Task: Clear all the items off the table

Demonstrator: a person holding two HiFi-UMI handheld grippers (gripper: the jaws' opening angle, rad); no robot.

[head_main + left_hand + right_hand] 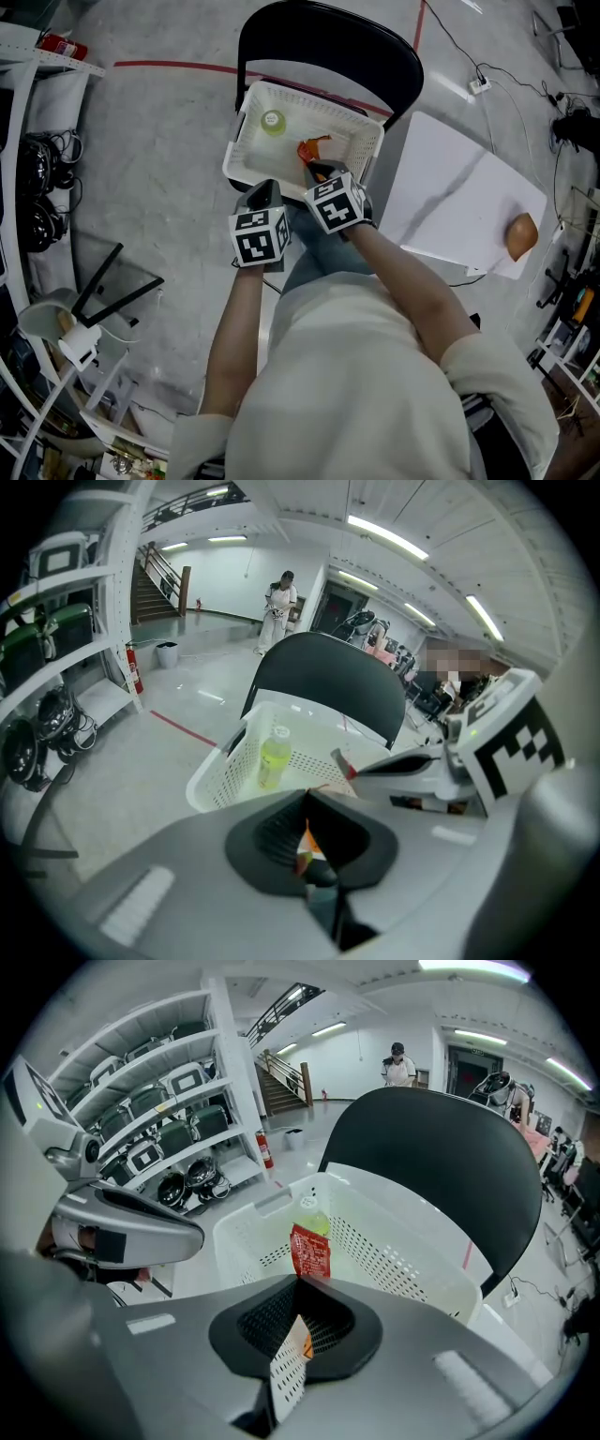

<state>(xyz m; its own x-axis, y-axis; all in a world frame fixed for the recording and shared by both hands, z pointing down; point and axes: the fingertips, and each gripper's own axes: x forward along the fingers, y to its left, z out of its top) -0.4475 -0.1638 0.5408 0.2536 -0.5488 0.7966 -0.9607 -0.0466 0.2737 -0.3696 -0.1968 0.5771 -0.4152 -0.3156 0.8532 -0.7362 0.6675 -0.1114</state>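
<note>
grey floor (169,141): one chair (375,47), one basket (246,141), one bottle (273,122); right gripper (314,169) clamps one half-hidden red packet (310,1251); left gripper (265,192) has jaws together.

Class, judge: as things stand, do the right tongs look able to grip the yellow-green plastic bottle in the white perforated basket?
Probably not yet: the right tongs are shut on a red packet. Otherwise the yellow-green plastic bottle lies uncovered in the open-topped white perforated basket.
</note>
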